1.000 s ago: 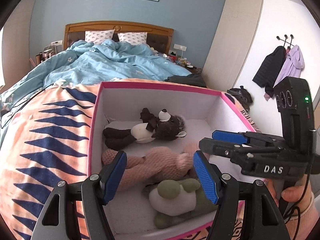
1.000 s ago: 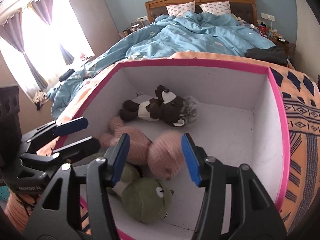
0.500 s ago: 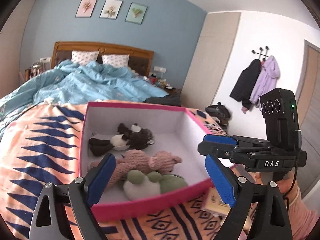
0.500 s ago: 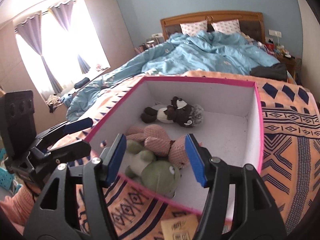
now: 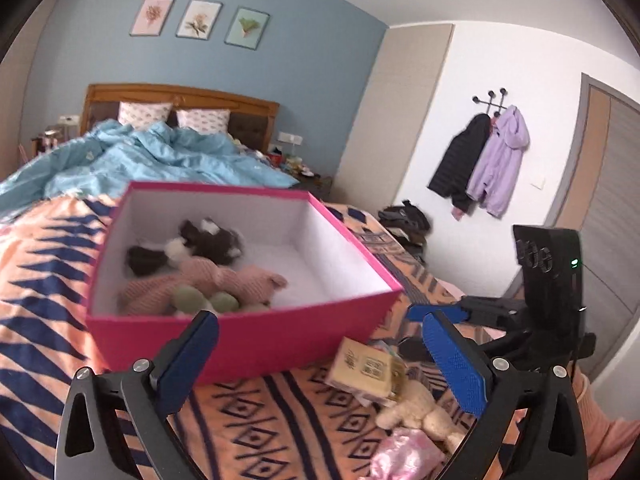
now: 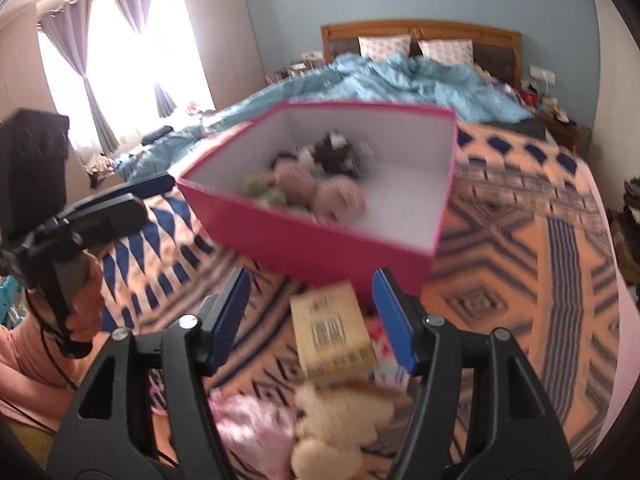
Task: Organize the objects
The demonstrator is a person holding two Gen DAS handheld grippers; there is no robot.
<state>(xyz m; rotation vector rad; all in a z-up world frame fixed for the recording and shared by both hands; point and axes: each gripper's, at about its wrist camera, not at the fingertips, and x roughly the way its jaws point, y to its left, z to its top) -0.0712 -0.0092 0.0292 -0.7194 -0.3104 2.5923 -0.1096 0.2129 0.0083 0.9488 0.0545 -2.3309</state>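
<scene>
Pink-walled cardboard storage box with a white interior sits open on an orange blanket patterned with navy diamonds, spread over the foot of a wooden-framed bed heaped with a rumpled light-blue duvet. Three soft toys lie bunched together inside the box against its left side: a dark brown plush bear with a white muzzle toward the back, a pink knitted plush animal stretched across the middle, and an olive-green plush toy nearest the front wall. On the blanket just outside the box's near right corner rests a tan booklet with printed squares, with a cream fluffy plush toy and a pale pink frilly fabric item touching it on the near side. The left gripper, blue-padded and black-framed, hovers in front of the box with jaws spread wide and nothing between them. The right gripper hangs above the booklet, its jaws likewise wide apart and empty.
</scene>
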